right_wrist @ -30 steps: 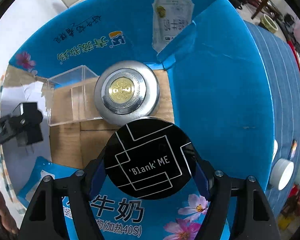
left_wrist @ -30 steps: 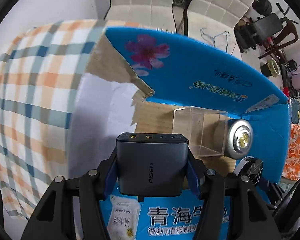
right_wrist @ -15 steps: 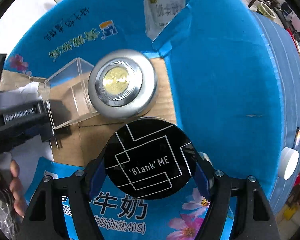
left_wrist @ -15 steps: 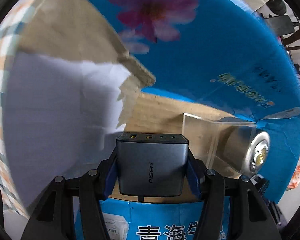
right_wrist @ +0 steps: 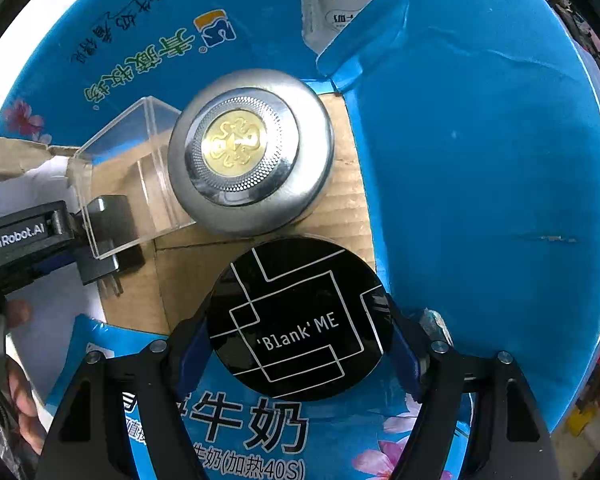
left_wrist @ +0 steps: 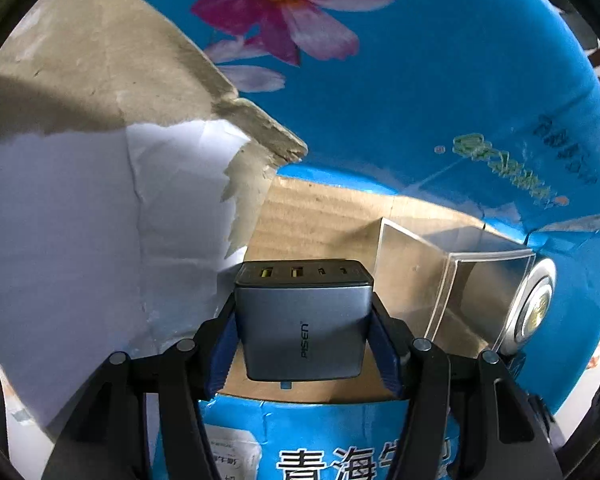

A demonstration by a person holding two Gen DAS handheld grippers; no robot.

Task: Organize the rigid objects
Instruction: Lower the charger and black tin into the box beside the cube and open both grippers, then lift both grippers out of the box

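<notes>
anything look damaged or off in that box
Yes: the blue milk carton has a ragged torn flap at its left side, with bare brown cardboard exposed. The clear acrylic case, silver tin, charger and black compact look intact.

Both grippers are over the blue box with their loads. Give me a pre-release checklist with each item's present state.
1. Left gripper shut on the PISEN charger: ok.
2. Right gripper shut on the black disc: ok.
3. Bare cardboard floor beneath the charger: ok.
4. Charger apart from the clear box: cannot tell.
5. Disc clear of the silver tin: cannot tell.
</notes>
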